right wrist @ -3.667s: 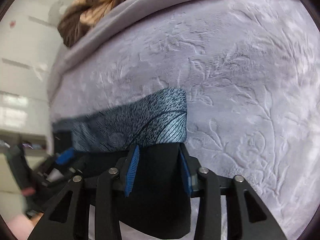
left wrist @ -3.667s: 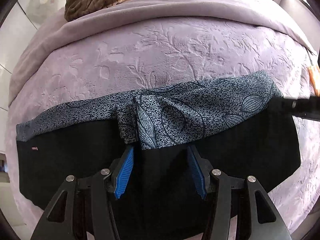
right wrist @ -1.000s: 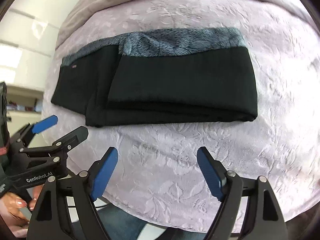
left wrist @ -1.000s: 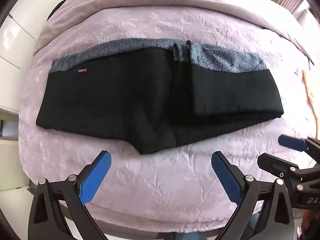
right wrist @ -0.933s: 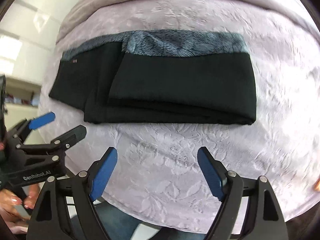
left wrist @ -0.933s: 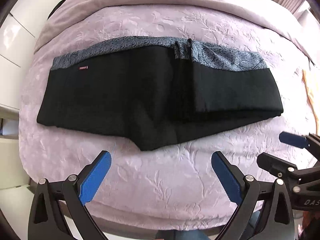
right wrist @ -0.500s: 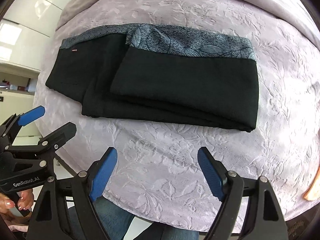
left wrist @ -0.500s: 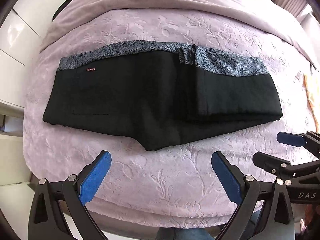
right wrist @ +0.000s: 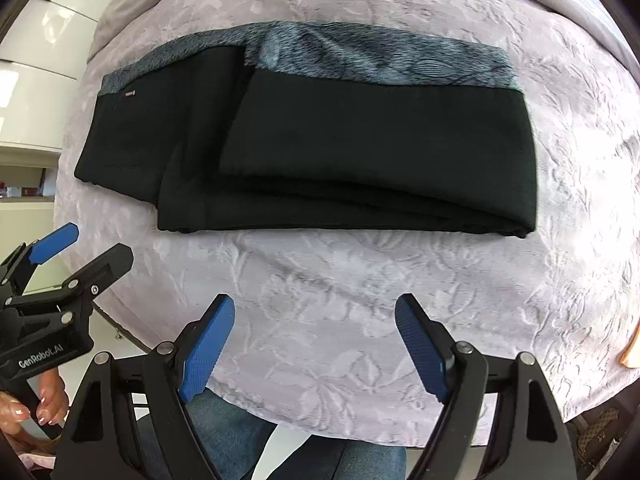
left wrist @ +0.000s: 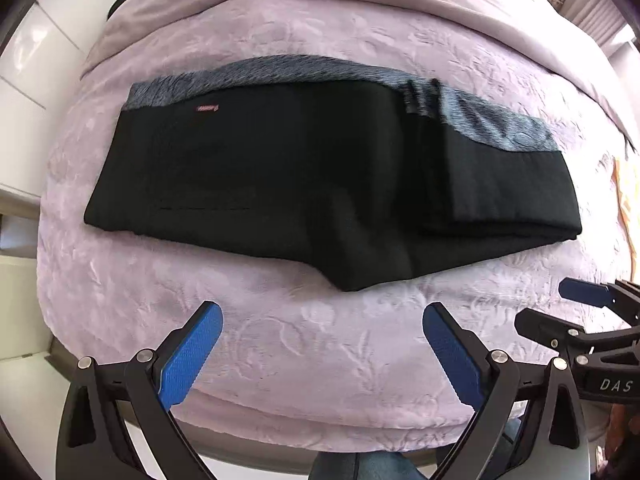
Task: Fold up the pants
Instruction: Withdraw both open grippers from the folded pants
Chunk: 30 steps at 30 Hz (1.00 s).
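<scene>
The black pants [left wrist: 304, 176], trimmed along the far edge with a grey patterned band [right wrist: 384, 58], lie flat on the lilac embossed bedspread [left wrist: 320, 344]. The right half is doubled over, so several layers are stacked there; the left half, bearing a small red label [left wrist: 207, 108], is a single thickness.

Handling: the fabric appears soft, limp and light. It will likely sag and slide on itself when lifted, so one pinch point will not carry an edge straight. Take hold at two points on the same edge. For the next fold, the left end [left wrist: 104, 184] is the probable grasp site: one pinch at its far corner by the band, one at its near corner. Pinch through all layers.

Gripper state: the left gripper [left wrist: 320, 344] is released, jaws spread wide, holding nothing, near the edge of the bed. The right gripper [right wrist: 316, 344] is likewise released and empty.

Change from 3.7 s ago: both grippers were then clamped on the black cloth, close over the garment. They have since let go and drawn back toward the near edge, and the whole folded garment is now in view.
</scene>
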Tool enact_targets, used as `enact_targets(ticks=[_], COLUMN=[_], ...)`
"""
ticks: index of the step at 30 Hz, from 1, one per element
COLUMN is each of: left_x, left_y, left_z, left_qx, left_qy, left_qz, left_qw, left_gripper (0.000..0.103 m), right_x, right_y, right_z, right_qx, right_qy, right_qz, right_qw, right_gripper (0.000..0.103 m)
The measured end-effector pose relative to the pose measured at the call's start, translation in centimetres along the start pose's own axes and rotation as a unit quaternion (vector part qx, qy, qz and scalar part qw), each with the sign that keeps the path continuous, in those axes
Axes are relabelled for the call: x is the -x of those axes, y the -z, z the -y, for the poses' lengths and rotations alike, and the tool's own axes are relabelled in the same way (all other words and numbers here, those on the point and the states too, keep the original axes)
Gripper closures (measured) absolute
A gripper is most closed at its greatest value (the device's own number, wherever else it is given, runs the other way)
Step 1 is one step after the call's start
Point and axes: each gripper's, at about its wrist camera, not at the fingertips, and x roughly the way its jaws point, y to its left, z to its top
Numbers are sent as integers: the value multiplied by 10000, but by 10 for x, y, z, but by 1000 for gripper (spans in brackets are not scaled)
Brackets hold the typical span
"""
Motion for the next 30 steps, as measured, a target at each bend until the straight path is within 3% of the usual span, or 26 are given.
enact_targets(ticks=[14, 26, 28, 29, 30], left_x=[-30, -37, -40, -41, -42], left_y=[9, 12, 16, 18, 19], left_z=[-70, -112, -119, -120, -122], left_qx=[337, 653, 699, 716, 734], left_qy=[-61, 259, 266, 263, 252], left_qz=[-217, -112, -127, -133, -134], left_qw=[9992, 9975, 9971, 9970, 9969], left_gripper=[2, 2, 2, 2, 2], right_x=[-17, -22, -26, -29, -31], right_y=[-2, 0, -1, 0, 0], right_z=[-45, -51, -54, -55, -57], right_qx=[-121, -242, -257, -273, -271], right_qy=[-33, -390, -487, -578, -650], right_qz=[-50, -15, -77, -120, -137], right_qw=[9999, 9989, 9985, 9979, 9974], right_gripper=[18, 18, 12, 0, 0])
